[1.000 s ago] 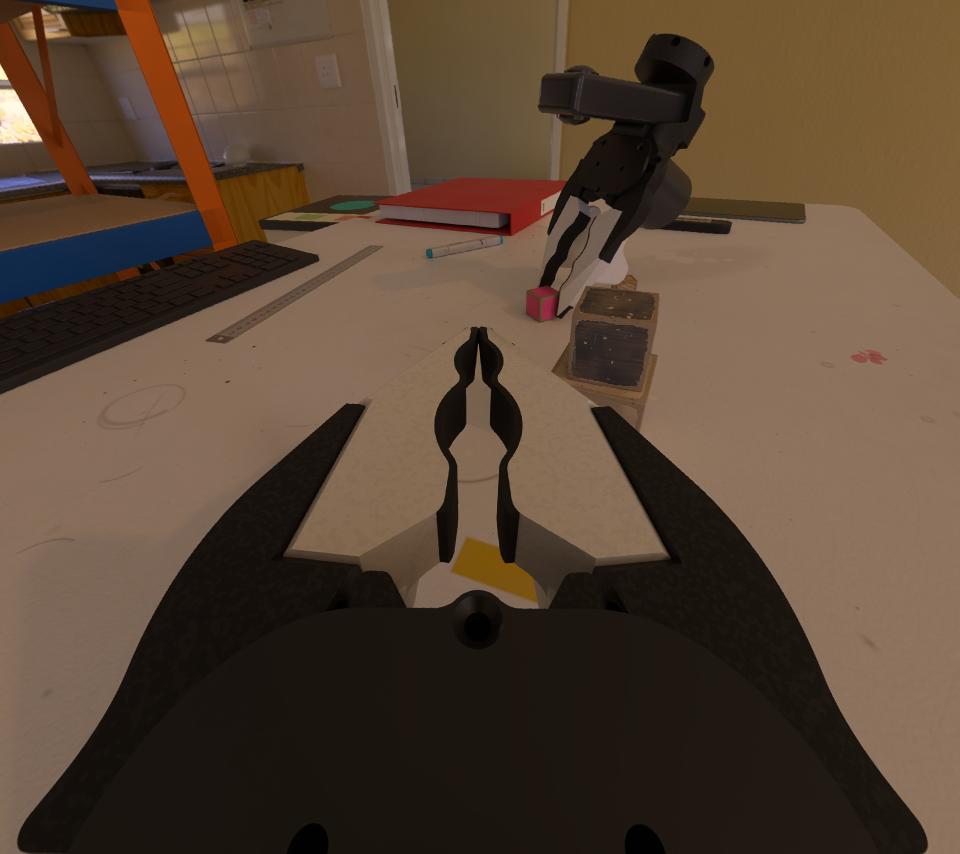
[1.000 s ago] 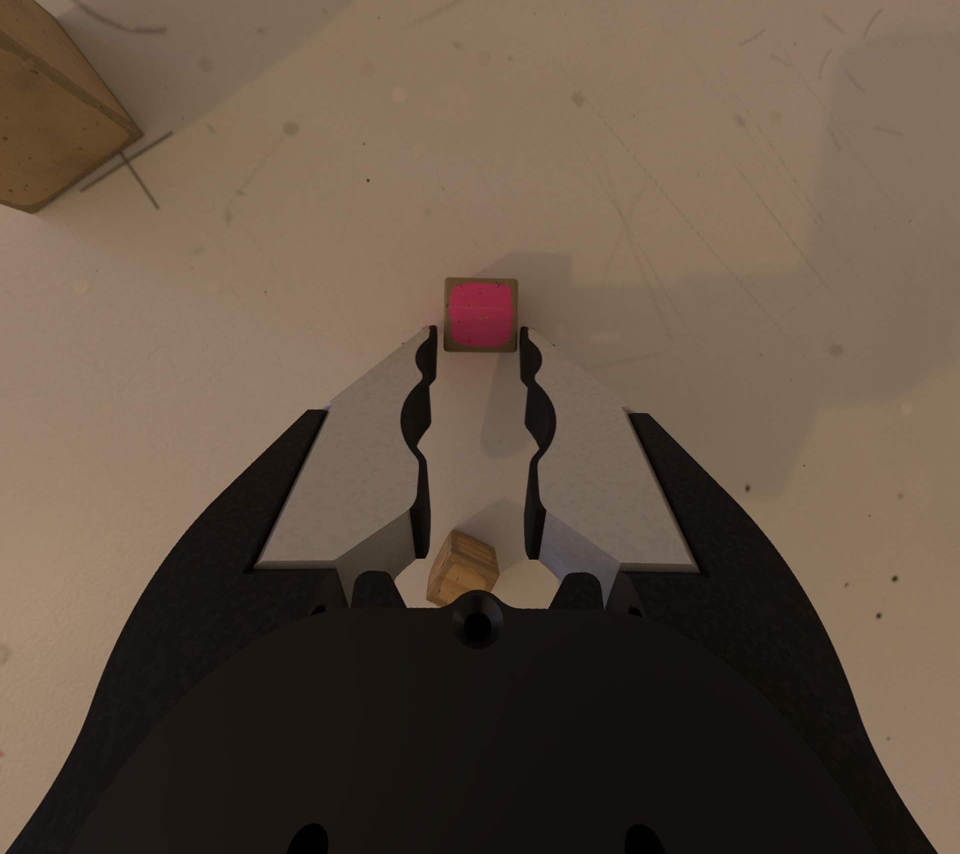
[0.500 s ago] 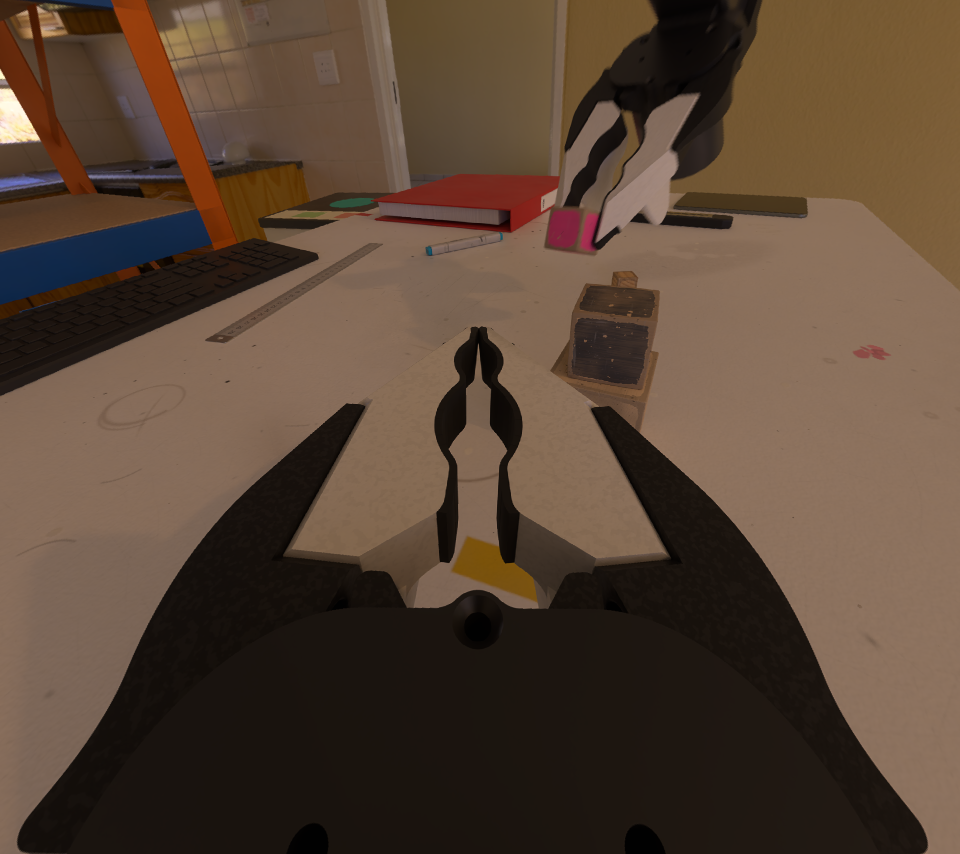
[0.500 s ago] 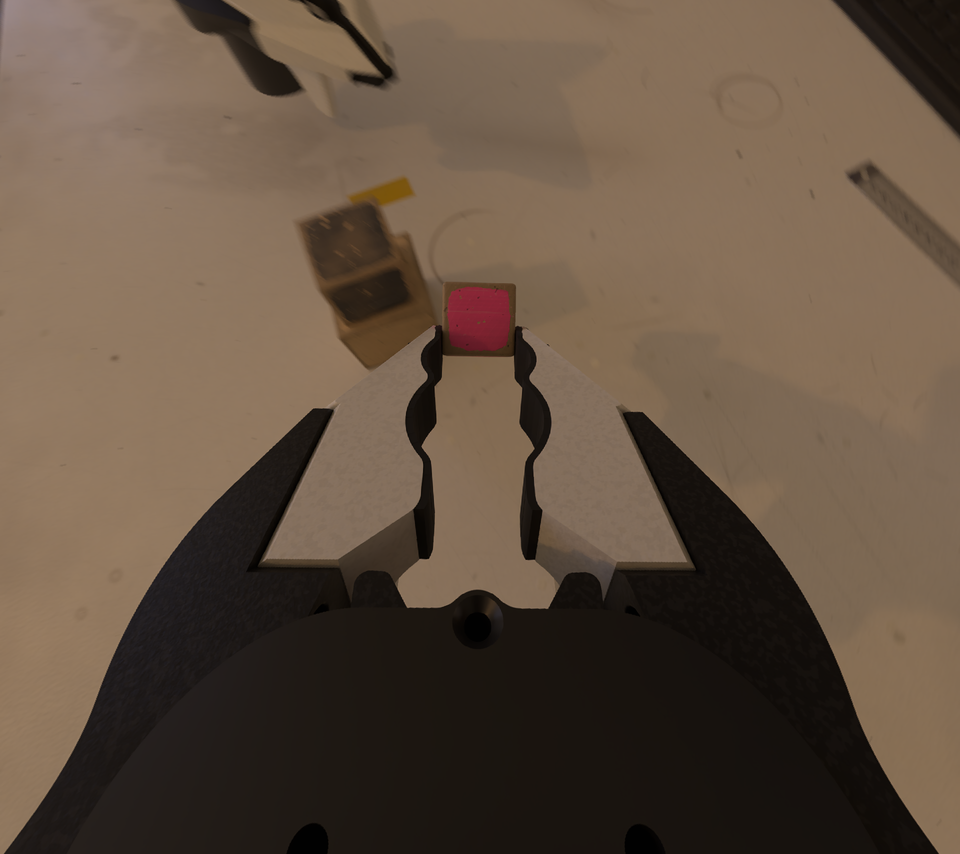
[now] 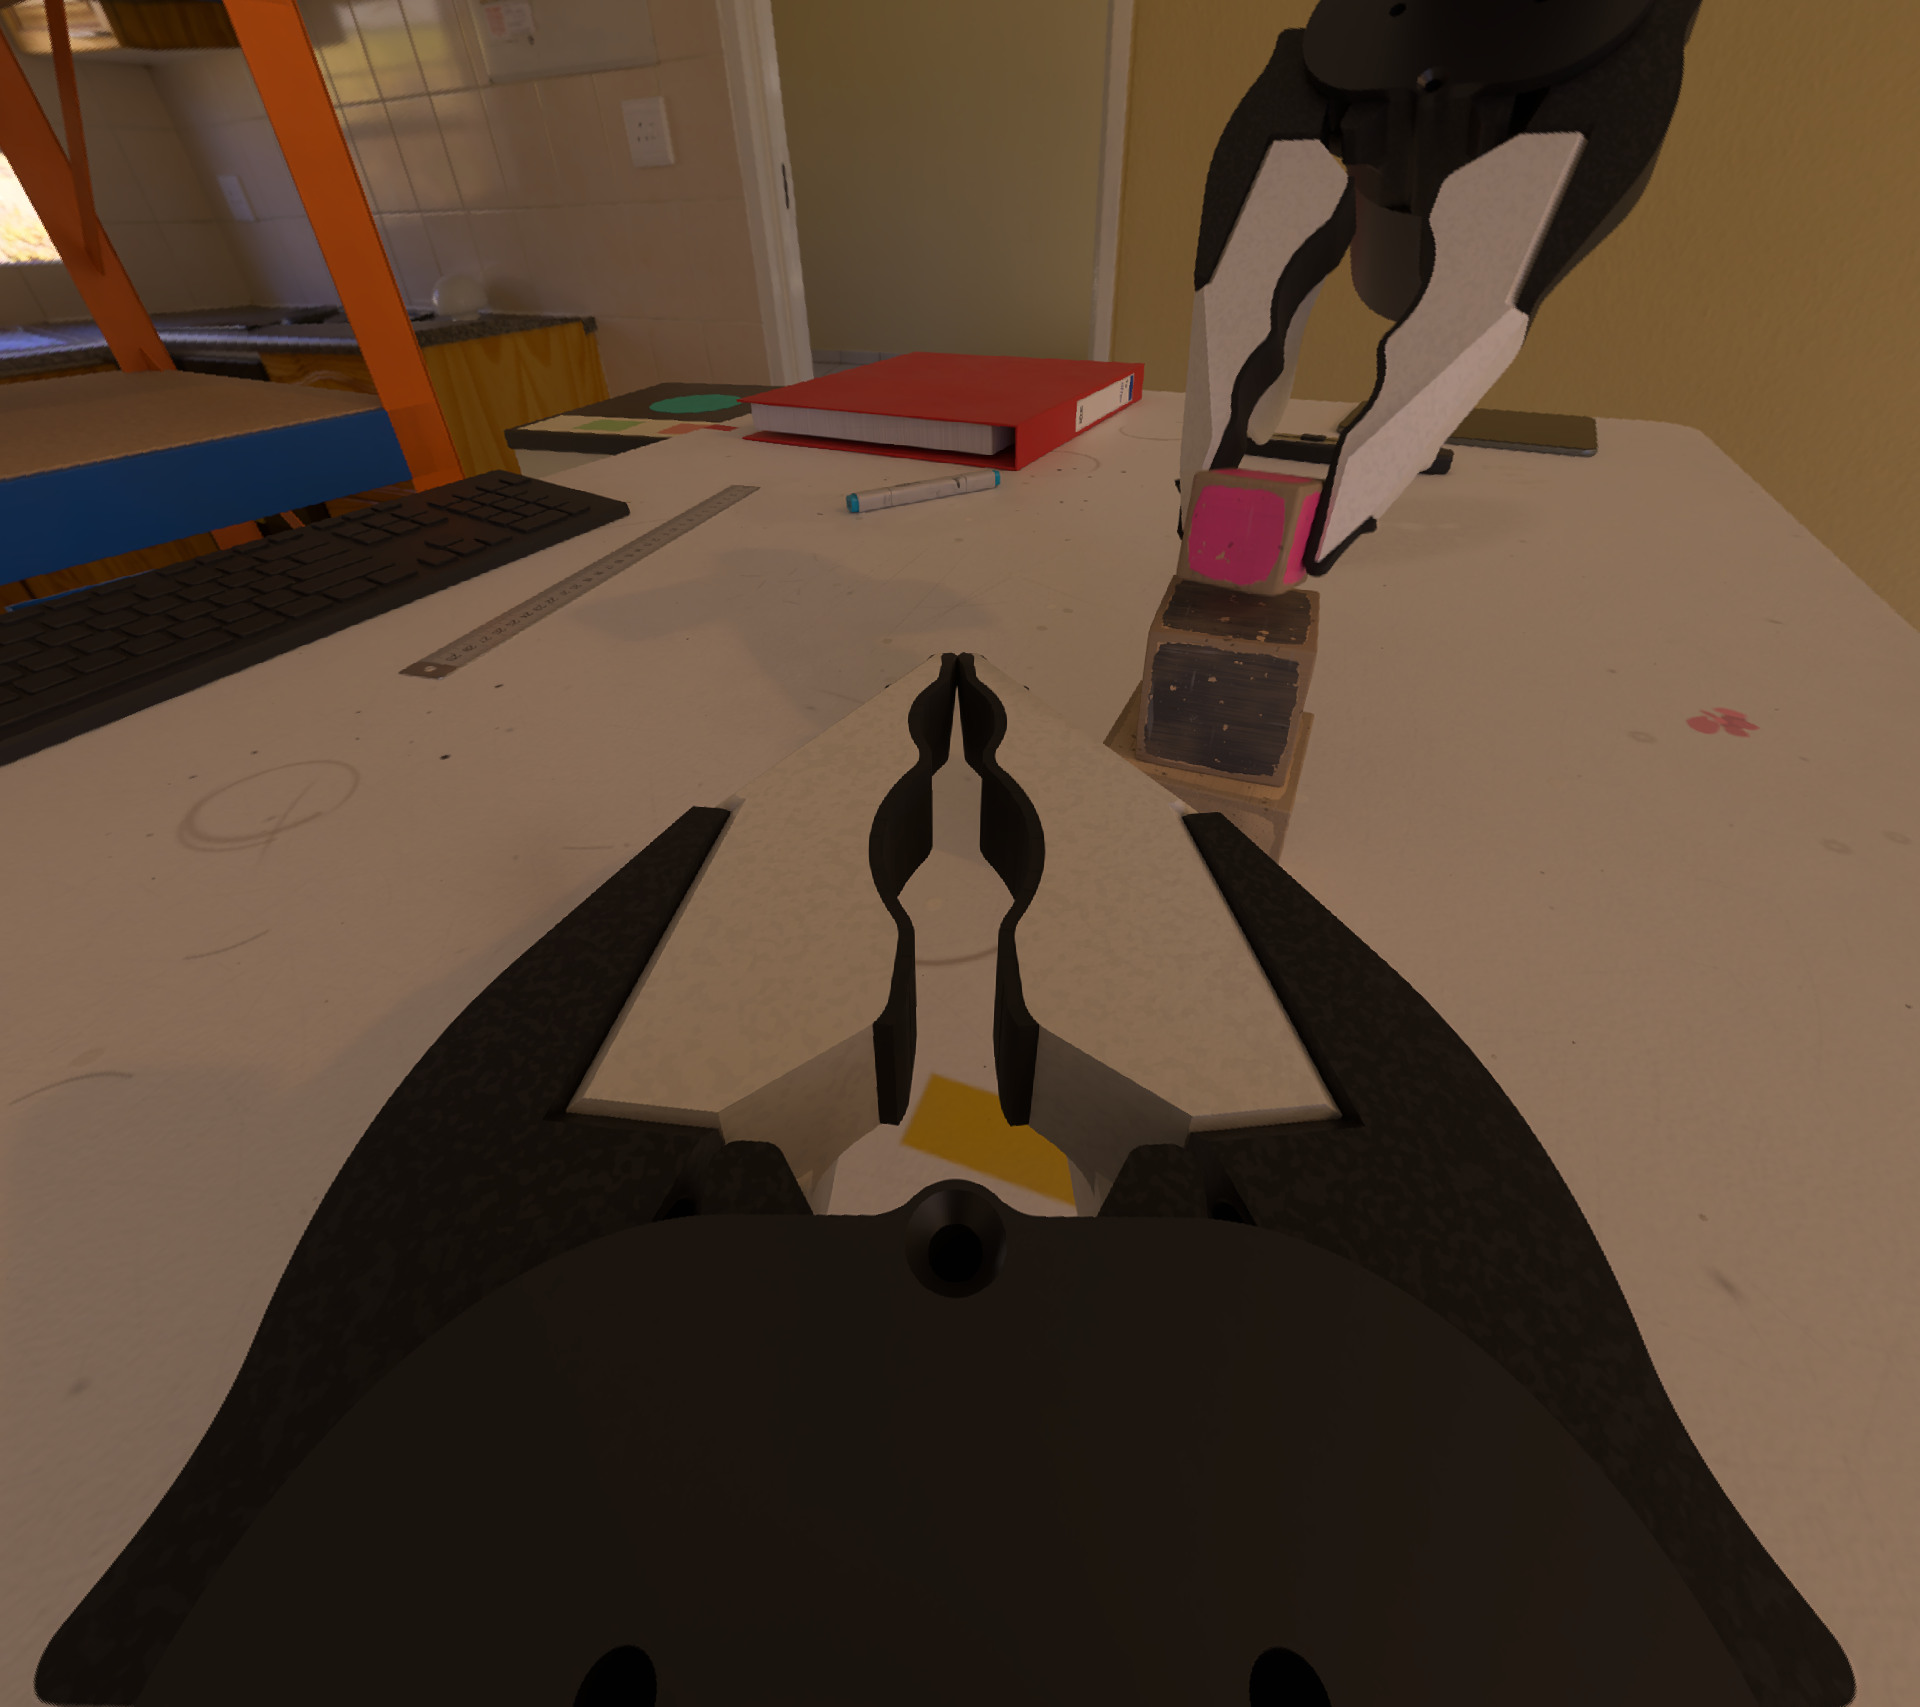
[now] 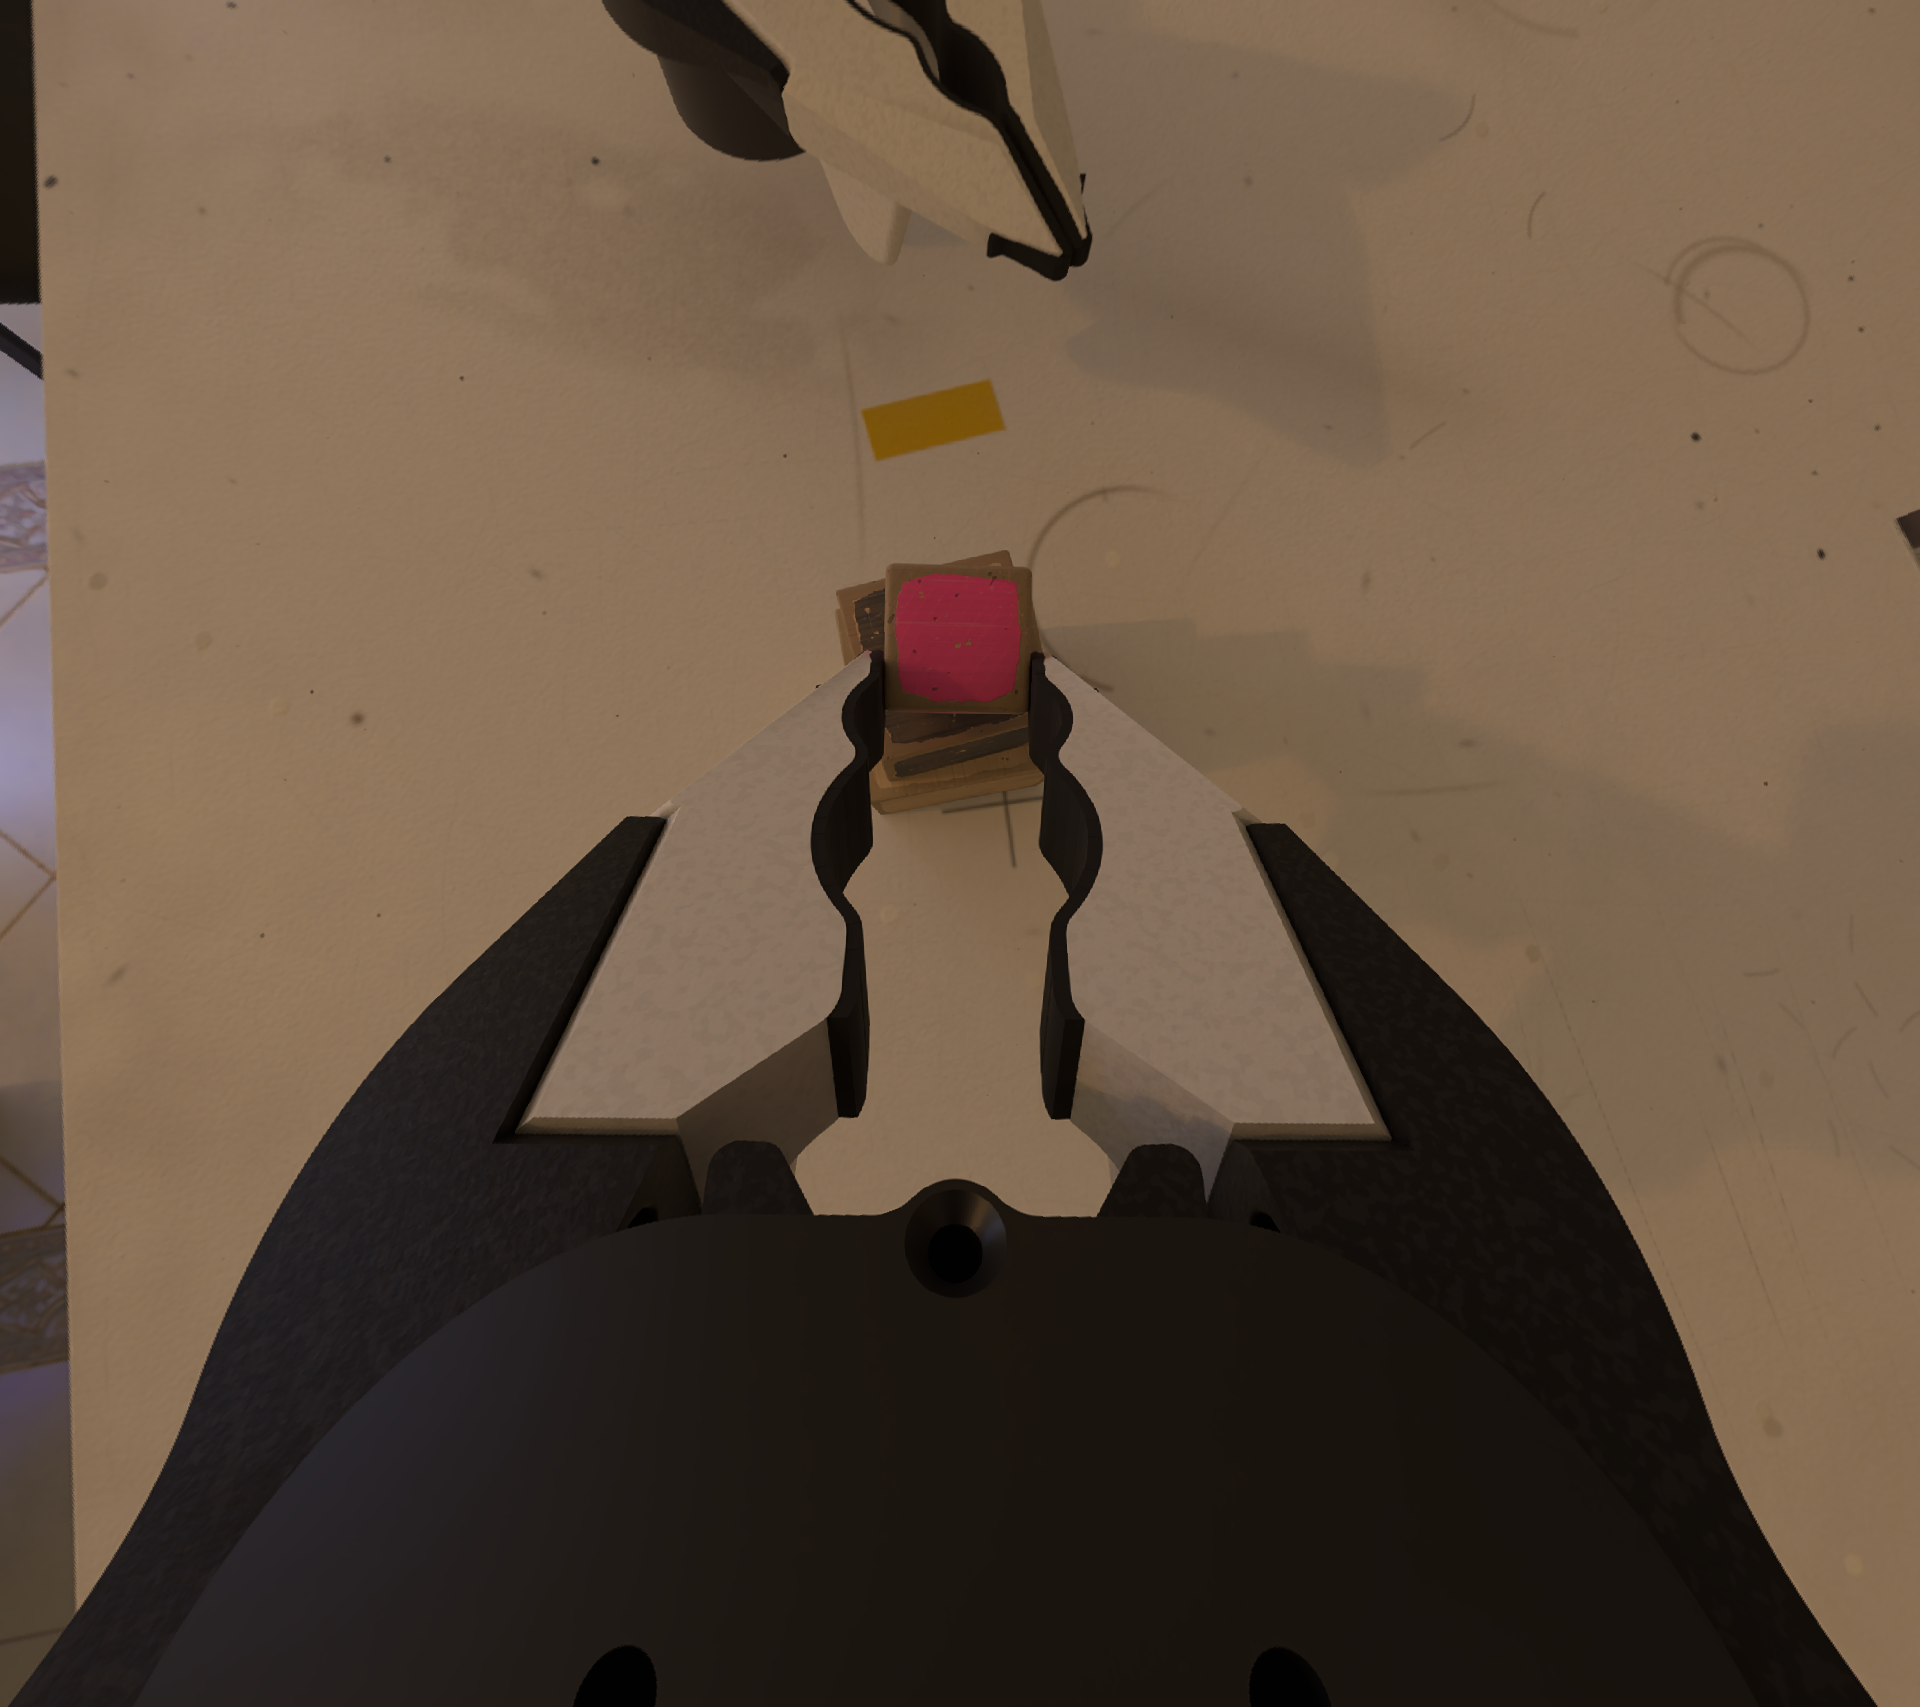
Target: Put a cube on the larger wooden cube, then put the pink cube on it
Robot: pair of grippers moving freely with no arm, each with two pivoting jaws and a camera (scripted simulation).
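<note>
My right gripper [image 6: 956, 670] is shut on the pink cube [image 6: 956, 639], one finger on each side. It holds the cube right at the top of the black cube [image 6: 935, 738], which stands on the larger wooden cube [image 6: 914, 795]. I cannot tell whether pink and black touch. In the left wrist view the pink cube [image 5: 1236, 530], black cube [image 5: 1226, 701] and wooden cube [image 5: 1226, 810] line up as a stack, with the right gripper [image 5: 1262, 530] coming down from above. My left gripper [image 5: 956, 665] is shut and empty, low over the table just left of the stack.
A black keyboard [image 5: 260, 587], a steel ruler [image 5: 582, 582], a marker pen [image 5: 925, 488] and a red binder [image 5: 935, 410] lie at the left and back of the table. An orange and blue shelf [image 5: 260, 99] stands at the left. A yellow patch [image 6: 932, 418] marks the tabletop.
My right gripper closed on the pink cube on the table, lifted it and carried it over the stack, then lowered it to the black cube's top. The left gripper stayed still.
</note>
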